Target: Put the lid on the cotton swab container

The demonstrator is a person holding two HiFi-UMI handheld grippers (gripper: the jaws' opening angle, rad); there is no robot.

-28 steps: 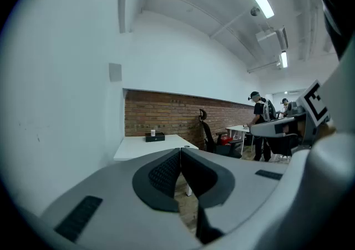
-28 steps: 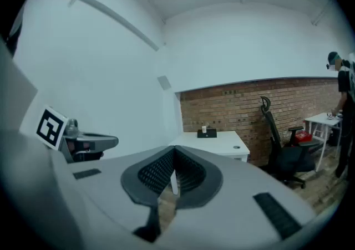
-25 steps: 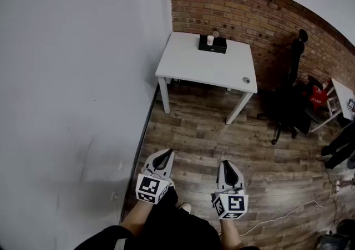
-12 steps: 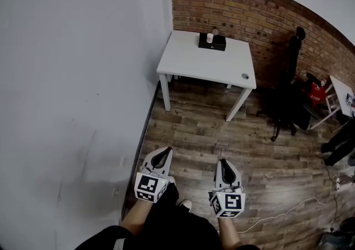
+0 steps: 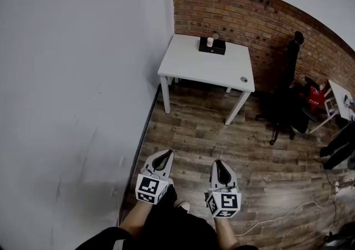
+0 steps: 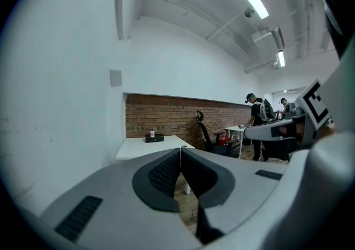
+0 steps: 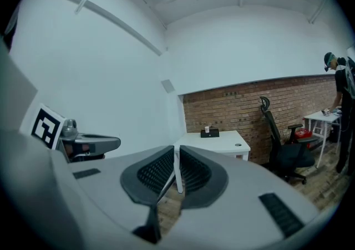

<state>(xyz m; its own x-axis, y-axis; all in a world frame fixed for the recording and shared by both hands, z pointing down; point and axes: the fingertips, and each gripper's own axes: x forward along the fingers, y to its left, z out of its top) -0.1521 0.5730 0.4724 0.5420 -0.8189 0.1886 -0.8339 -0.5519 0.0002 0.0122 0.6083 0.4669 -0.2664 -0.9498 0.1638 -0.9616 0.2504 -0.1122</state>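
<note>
Brick wall (image 5: 233, 10) backs the white table (image 5: 205, 69), which stands well beyond both sets of your fingers, across the wooden floor (image 5: 222, 132). Your left gripper (image 5: 164, 154) has its jaws pressed together on nothing, and your right gripper (image 5: 217, 164) is the same (pads meet, nothing between them). The cotton swab container (image 5: 210, 42) sits on a black box (image 5: 215, 48) at the table's far edge, far ahead of your fingertips. What looks like the small round lid (image 5: 243, 79) lies apart from it, near the table's front right corner and nearer your right fingers.
</note>
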